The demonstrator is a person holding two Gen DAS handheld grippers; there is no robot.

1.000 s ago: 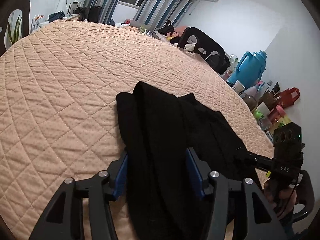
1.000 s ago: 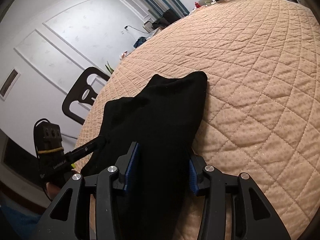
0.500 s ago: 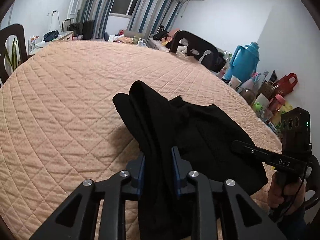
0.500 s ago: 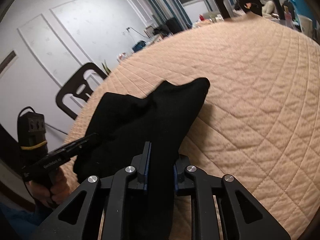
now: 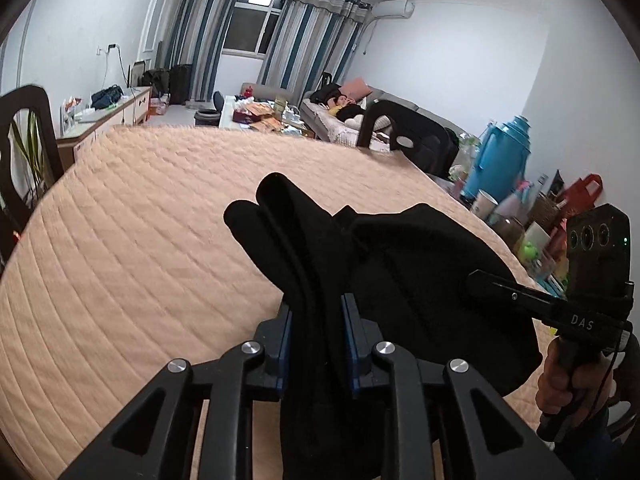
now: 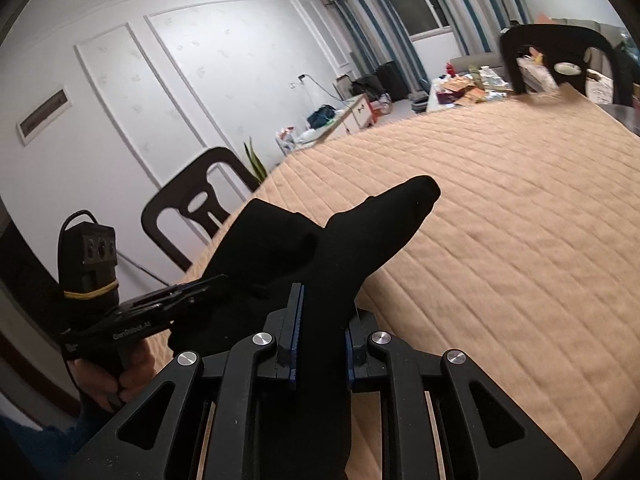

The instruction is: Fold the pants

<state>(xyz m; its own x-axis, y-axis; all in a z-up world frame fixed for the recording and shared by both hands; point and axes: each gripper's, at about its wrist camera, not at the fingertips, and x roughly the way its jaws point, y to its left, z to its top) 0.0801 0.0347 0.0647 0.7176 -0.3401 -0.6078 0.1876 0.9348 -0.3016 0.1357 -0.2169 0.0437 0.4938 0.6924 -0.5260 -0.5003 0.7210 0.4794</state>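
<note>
Quilted bed (image 5: 120, 280), both tools clamped on black pants (image 5: 420, 280), blue thermos (image 5: 504, 156) only in left view

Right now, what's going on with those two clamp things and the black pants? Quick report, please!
Left gripper shut on the pants. Right gripper shut on them too. Pants lifted, bunched, over the quilted cover. Nothing in the way.
</note>
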